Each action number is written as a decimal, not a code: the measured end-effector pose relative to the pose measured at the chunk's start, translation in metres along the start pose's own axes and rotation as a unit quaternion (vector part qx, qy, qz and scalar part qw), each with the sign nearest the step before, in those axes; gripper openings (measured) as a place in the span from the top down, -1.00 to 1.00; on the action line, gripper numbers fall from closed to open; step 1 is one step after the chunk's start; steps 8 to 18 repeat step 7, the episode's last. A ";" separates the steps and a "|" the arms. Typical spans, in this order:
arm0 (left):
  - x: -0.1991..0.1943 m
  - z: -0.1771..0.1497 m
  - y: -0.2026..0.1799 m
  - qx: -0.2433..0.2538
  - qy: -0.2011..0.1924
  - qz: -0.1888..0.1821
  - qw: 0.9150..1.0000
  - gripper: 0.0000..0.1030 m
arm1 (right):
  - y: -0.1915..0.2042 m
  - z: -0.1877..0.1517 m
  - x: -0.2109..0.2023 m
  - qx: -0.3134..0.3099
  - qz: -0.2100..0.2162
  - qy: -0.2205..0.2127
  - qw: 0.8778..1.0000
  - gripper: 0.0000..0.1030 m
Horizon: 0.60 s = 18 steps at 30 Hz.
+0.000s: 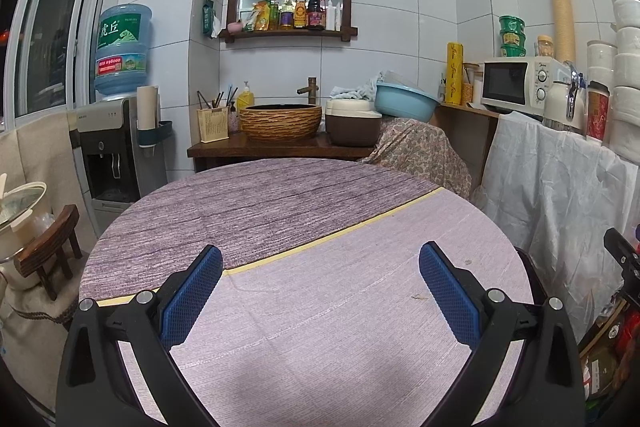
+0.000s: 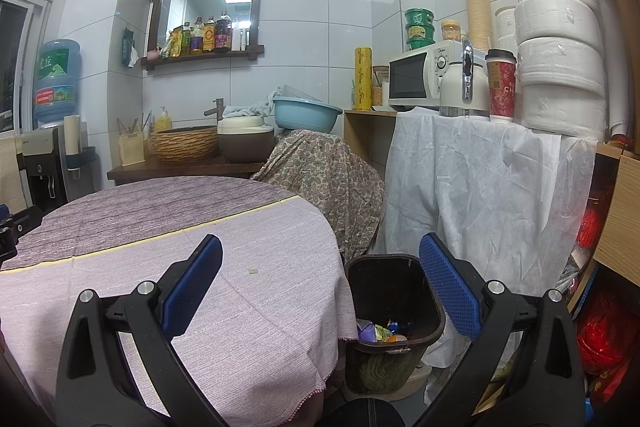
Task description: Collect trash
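Observation:
A dark bin (image 2: 394,343) stands on the floor beside the round table's right edge, with coloured wrappers (image 2: 380,333) lying in its bottom. A small pale scrap (image 2: 253,271) lies on the tablecloth (image 2: 248,327) in the right wrist view. My right gripper (image 2: 320,279) is open and empty, hovering over the table's right edge and the bin. My left gripper (image 1: 320,279) is open and empty above the tablecloth (image 1: 320,327), where I see only small dark specks (image 1: 420,295).
Behind the table are a wooden counter with a woven basin (image 1: 281,121), a brown pot (image 1: 352,127) and a blue bowl (image 1: 406,101). A water dispenser (image 1: 116,147) stands left. A white-draped shelf (image 2: 480,179) with a microwave (image 2: 420,77) stands right.

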State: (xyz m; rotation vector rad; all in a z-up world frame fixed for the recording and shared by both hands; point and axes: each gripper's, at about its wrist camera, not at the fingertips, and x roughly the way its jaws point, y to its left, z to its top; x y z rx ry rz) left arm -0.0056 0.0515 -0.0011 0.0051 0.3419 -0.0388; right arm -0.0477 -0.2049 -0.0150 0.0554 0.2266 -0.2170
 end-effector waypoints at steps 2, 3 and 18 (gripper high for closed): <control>0.001 0.001 0.000 -0.001 0.004 0.000 1.000 -0.89 | 0.001 -0.001 0.000 0.000 -0.001 -0.001 1.000 -0.89; 0.002 0.001 0.000 -0.001 0.005 0.000 1.000 -0.89 | 0.000 -0.001 0.000 0.000 -0.001 -0.001 1.000 -0.89; 0.001 0.002 0.000 0.000 0.005 0.000 1.000 -0.89 | 0.000 -0.001 0.000 0.000 0.000 0.000 1.000 -0.89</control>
